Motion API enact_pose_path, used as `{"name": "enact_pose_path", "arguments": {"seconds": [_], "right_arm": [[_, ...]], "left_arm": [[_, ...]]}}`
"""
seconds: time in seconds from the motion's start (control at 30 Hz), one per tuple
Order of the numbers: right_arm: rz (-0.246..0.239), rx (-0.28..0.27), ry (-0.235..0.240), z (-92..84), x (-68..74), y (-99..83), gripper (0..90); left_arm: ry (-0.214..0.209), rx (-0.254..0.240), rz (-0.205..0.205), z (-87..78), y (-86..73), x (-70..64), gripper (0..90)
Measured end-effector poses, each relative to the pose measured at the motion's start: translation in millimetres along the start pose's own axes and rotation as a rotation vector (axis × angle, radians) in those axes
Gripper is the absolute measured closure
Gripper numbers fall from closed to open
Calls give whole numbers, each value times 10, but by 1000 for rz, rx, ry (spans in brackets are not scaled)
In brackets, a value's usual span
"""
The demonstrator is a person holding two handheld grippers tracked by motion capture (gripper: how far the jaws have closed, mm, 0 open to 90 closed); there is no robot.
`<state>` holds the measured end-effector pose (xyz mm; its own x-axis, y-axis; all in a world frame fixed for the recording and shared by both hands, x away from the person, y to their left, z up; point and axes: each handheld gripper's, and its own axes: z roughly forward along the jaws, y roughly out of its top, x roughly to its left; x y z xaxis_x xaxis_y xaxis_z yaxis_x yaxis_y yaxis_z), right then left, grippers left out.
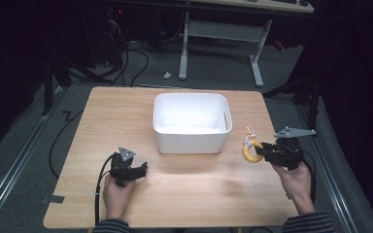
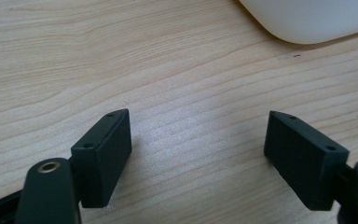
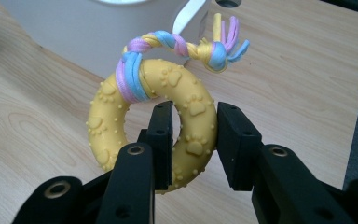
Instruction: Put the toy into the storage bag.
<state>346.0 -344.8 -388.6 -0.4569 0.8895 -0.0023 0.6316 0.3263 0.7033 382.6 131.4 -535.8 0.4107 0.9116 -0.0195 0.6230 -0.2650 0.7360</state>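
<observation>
The right gripper (image 1: 268, 151) holds a yellow ring toy (image 1: 250, 151), with its jaws closed on one side of the ring: in the right gripper view one jaw passes through the hole and the other presses on the outer edge. A braided rope tail (image 3: 186, 46) in pink, blue and yellow is tied to the ring and points up and away from the jaws. The toy is just beside the right wall of the white bin (image 1: 192, 141), and it seems to be lifted a little above the wooden table (image 1: 126, 107), though I cannot tell this for sure. The bin lies to the left of the toy and it looks empty. So, if the toy should go into the bin, the right hand is clearly the nearer one, and I judge it must rise over the rim and move left. The left gripper (image 1: 137, 171) rests low over the table in front of the bin's left corner, with its jaws wide apart and nothing between them.
</observation>
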Motion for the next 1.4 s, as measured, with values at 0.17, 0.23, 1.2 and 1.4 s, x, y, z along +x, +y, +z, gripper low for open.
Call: {"name": "enact_pose_path", "arguments": {"seconds": [0.17,0.23,1.2,1.4], "right_arm": [[-3,-12,12,-31,-22,134,681],[-10,-18,16,-45,-23,190,681],[-93,-38,44,196,196,1096,681],[-101,-26,42,294,254,1227,681]], "left_arm": [[0,0,0,1,0,0,234],[0,0,1,1,0,-1,234],[5,1,9,2,0,-8,225],[6,1,8,4,1,-9,223]]}}
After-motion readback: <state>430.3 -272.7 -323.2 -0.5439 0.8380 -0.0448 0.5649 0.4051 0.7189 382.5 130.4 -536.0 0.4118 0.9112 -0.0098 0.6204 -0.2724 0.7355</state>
